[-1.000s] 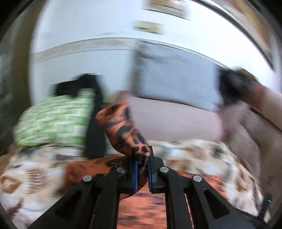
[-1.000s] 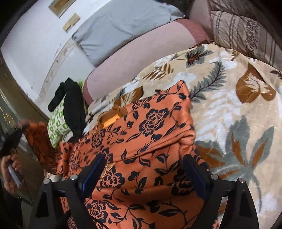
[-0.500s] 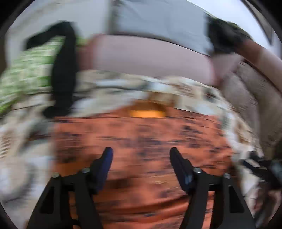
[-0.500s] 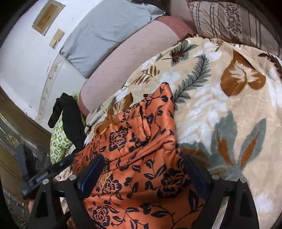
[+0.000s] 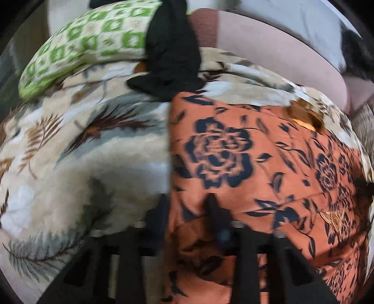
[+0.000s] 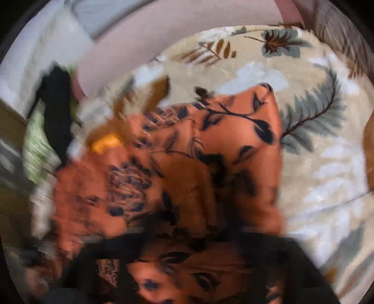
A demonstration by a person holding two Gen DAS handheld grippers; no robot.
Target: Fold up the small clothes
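Observation:
An orange garment with dark flower print (image 5: 257, 168) lies on a beige leaf-patterned blanket (image 5: 70, 152). In the left wrist view my left gripper (image 5: 187, 210) sits low over the garment's left edge; one finger is on the blanket, the other on the cloth, with a gap between them. In the right wrist view the garment (image 6: 233, 140) is bunched and blurred. My right gripper (image 6: 187, 233) is pressed into the cloth; its fingers are smeared by motion and I cannot tell how they stand.
A green-and-white patterned pillow (image 5: 88, 42) with a black cloth (image 5: 173, 51) draped over it lies at the far left. A pink bolster (image 5: 268, 53) and grey pillow (image 5: 303, 21) line the back. Striped cushion at right (image 6: 339, 30).
My left gripper let go of the garment's corner, opened, and dropped down to its left edge. My right gripper moved down into the cloth, which has bunched up.

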